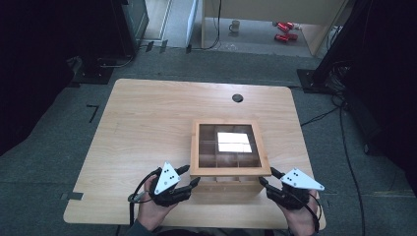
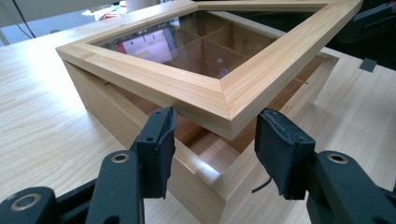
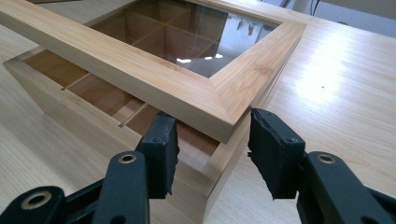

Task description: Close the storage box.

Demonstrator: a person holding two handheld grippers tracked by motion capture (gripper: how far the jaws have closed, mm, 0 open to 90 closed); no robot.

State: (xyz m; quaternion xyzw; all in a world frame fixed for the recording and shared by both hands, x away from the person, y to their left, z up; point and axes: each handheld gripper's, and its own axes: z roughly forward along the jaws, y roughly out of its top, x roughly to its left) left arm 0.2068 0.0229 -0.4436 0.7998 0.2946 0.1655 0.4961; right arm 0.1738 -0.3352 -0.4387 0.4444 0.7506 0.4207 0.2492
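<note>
A wooden box [image 1: 231, 188] with compartments stands near the table's front edge. Its glass-paned lid [image 1: 230, 170] is tilted up at the front, so the front compartments [image 3: 107, 95] lie uncovered beneath it. My left gripper [image 1: 192, 175] straddles the lid's front left corner [image 2: 229, 105], one pad on each side of it. My right gripper [image 1: 267, 176] grips the front right corner [image 3: 224, 100] the same way. In both gripper views the pads touch the lid's frame, which hangs clear of the box wall.
The wooden table [image 1: 147, 123] has a round cable hole [image 1: 237, 98] behind the box. On the floor beyond the table are a mug [image 1: 235, 25] and red objects [image 1: 284, 30]. Cables [image 1: 344, 128] trail over the carpet at the right.
</note>
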